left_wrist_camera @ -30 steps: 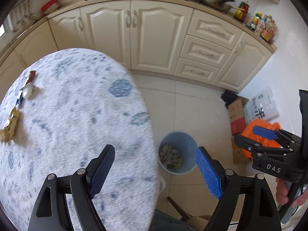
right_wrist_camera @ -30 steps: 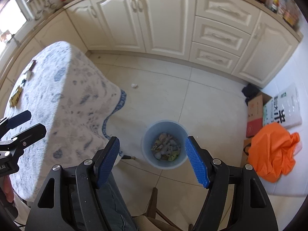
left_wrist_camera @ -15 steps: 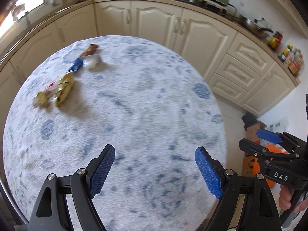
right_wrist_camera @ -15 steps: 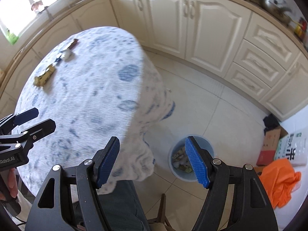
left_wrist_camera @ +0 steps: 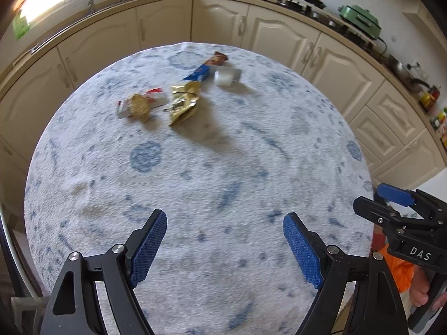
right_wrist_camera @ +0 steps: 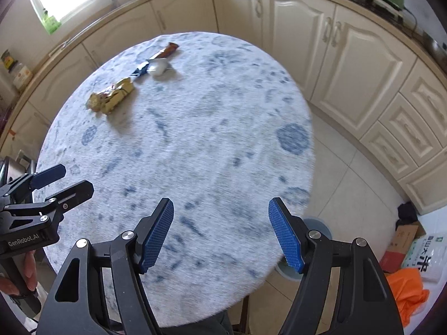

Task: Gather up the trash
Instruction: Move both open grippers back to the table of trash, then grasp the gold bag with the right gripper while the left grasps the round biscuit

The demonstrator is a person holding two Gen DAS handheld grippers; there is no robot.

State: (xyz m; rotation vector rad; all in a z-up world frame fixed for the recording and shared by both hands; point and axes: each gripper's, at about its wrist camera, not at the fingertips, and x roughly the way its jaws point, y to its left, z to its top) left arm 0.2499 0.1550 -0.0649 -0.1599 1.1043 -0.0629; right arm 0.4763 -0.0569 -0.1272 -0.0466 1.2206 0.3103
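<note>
Trash lies in a group on the far side of the round table (left_wrist_camera: 223, 173): a gold foil wrapper (left_wrist_camera: 183, 102), a red-and-white wrapper with a round biscuit (left_wrist_camera: 138, 104), a blue-and-brown bar wrapper (left_wrist_camera: 205, 68) and a small white cup on its side (left_wrist_camera: 226, 76). The gold wrapper (right_wrist_camera: 111, 97), the bar wrapper (right_wrist_camera: 162, 54) and the cup (right_wrist_camera: 157, 67) also show in the right wrist view. My left gripper (left_wrist_camera: 225, 245) is open and empty above the near side of the table. My right gripper (right_wrist_camera: 220, 234) is open and empty above the table's near right edge.
A blue bin (right_wrist_camera: 317, 224) stands on the floor, mostly hidden behind the table's right edge. An orange bag (right_wrist_camera: 406, 287), a cardboard box (right_wrist_camera: 399, 244) and a white sack (right_wrist_camera: 427, 256) lie on the floor at the right. Cream cabinets (right_wrist_camera: 301, 36) curve around the far side.
Both grippers have swung from the bin on the floor up and left over the table. The trash group now lies ahead of them. Both stay open and empty.
</note>
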